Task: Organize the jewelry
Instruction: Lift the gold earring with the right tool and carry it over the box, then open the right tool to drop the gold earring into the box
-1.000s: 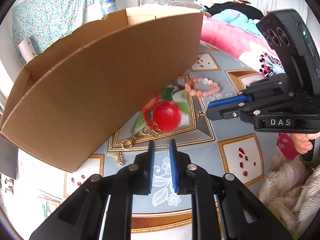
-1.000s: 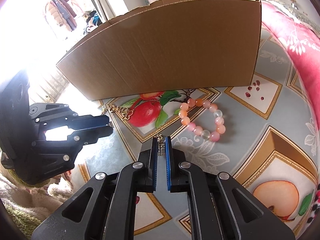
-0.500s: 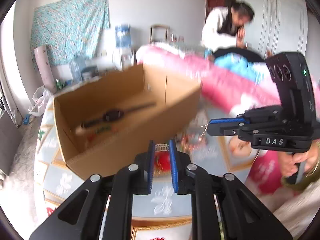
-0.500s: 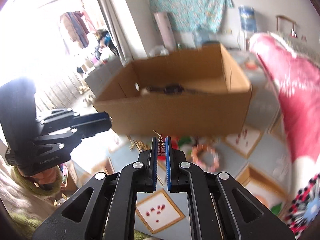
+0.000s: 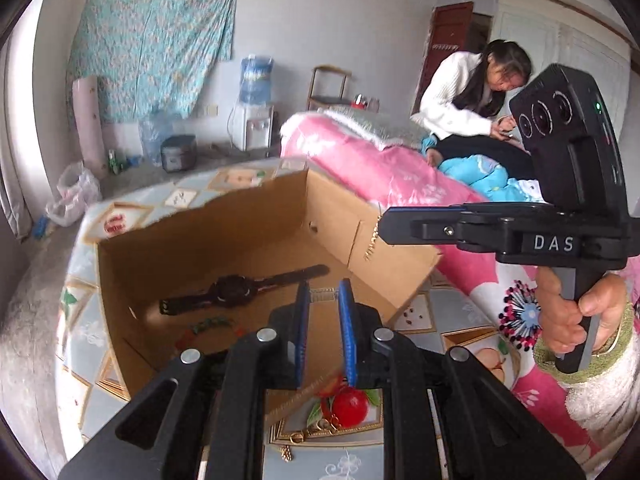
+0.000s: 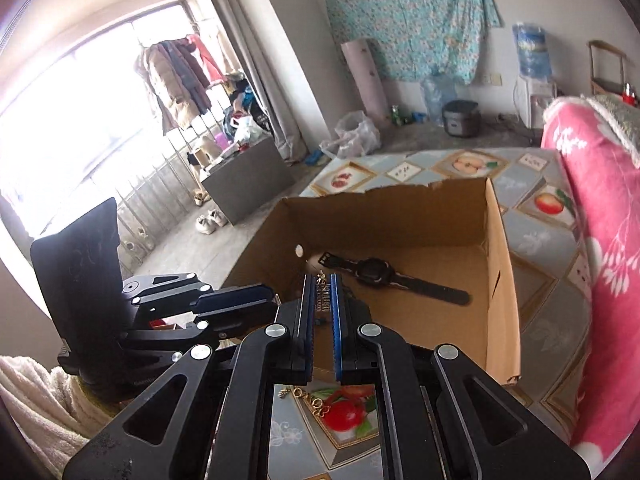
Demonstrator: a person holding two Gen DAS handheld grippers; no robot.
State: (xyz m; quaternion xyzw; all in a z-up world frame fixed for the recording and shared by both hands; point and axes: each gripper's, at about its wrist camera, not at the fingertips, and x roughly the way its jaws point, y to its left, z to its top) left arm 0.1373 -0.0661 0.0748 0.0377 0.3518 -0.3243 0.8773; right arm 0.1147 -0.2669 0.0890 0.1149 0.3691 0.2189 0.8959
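Left claw (image 5: 323, 292): nearly closed, pads pinching a short silvery link strip (image 5: 322, 295) right at the tips. Right claw (image 6: 322, 292): closed tight on a similar strip (image 6: 323, 298); from the left view a thin gold chain (image 5: 371, 242) dangles off its tip. I can't tell whether you're holding one piece by both ends or two separate ones, as no run between the claws shows.

Both claws hang over the open box (image 5: 200, 248), near its front wall. The box sits on the worktop (image 5: 452, 308) with a watch (image 5: 234, 290) lying flat on its floor. More gold bits (image 5: 320, 426) are on the worktop just in front of the box.

Handling, my read:
- Chain is very light and fully limp, so it'll swing and bunch rather than hold any shape.
- Fine links are smooth metal, and a tip-only pinch could slip. Grip deeper on the pads if you re-grab.
- It snags easily, so keep it off the torn box rim and the watch strap.
- Take hold at the wide strip or clasp end, not mid-chain.
- If it is one piece, don't pull the claws apart hard, since thin links may kink or snap.
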